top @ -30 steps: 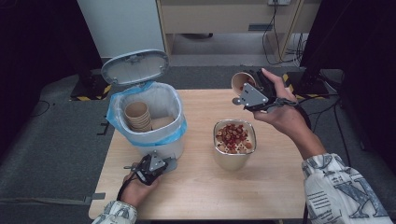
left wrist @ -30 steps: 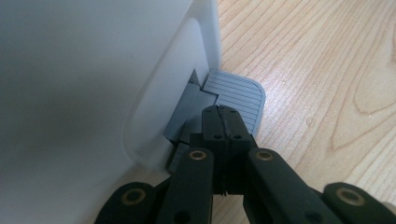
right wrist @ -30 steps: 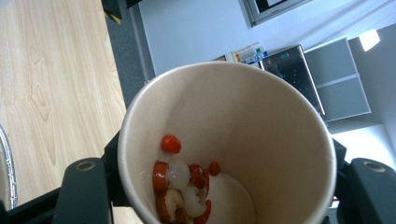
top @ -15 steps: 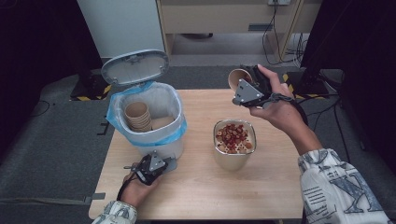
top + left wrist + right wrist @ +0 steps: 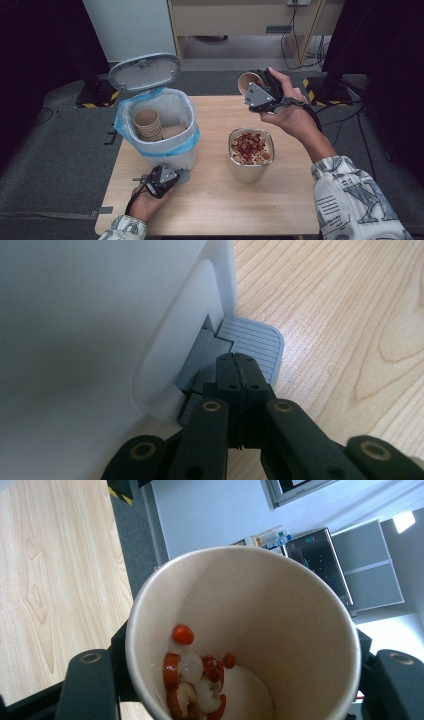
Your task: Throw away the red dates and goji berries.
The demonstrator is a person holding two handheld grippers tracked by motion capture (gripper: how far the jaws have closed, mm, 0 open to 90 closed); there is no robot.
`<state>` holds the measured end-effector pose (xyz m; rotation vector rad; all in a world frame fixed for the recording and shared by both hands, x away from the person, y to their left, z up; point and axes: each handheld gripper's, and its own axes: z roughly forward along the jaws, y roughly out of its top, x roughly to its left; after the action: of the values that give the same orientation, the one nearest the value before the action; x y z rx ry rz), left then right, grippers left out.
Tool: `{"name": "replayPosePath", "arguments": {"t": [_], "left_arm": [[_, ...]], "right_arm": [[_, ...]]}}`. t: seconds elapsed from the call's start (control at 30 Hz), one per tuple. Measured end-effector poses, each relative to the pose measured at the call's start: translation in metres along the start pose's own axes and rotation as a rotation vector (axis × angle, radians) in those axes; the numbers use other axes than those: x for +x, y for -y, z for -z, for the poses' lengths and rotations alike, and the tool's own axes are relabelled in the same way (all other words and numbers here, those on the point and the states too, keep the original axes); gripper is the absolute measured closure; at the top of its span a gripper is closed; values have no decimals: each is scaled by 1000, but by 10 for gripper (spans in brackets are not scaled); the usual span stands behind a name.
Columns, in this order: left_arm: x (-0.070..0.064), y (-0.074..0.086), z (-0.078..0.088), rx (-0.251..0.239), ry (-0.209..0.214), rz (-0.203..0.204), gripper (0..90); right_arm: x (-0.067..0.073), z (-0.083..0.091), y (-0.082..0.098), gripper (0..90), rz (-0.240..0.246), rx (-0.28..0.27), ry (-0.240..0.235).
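**A:** High view first. The right gripper (image 5: 256, 89) is up over the far edge of the table (image 5: 210, 200), gripping a paper cup (image 5: 248, 81) tipped on its side, mouth toward the bin. Below it sits a metal container (image 5: 251, 155) full of red and white bits. The left gripper (image 5: 162, 179) is down low at the front of the white pedal bin (image 5: 165, 125), lid (image 5: 145, 71) flipped open, blue liner showing, and a stack of used cups (image 5: 147, 124) inside.

**B:** And what's the left one doing?

**A:** In the left gripper view, the jaws are clenched tight together with nothing between them, tips resting on the grey ribbed pedal (image 5: 252, 342) at the foot of the bin wall (image 5: 100, 315). Looks to me like it's pressing the pedal to hold the lid up.

**B:** Is the cup empty?

**A:** Nope. In the right gripper view, the jaws clamp the cup (image 5: 240, 630) from both sides, and a few red and white pieces (image 5: 197, 672) sit stuck near the bottom.

**B:** So I'd guess tap those out over the metal container before binning it?

**A:** That's my read. Tilt it steeper right over the container, keep the squeeze gentle so the paper wall doesn't buckle, and keep steady weight on the pedal or the lid drops.
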<state>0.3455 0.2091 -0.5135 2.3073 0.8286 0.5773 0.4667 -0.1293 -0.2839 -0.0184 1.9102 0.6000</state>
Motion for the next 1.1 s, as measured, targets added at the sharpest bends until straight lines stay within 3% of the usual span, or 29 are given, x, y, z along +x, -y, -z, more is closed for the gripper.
{"name": "replayPosePath", "arguments": {"t": [1.1], "left_arm": [[0,0,0,1,0,0,894]], "right_arm": [[6,-14,-16,303,-155,-80,-46]]}}
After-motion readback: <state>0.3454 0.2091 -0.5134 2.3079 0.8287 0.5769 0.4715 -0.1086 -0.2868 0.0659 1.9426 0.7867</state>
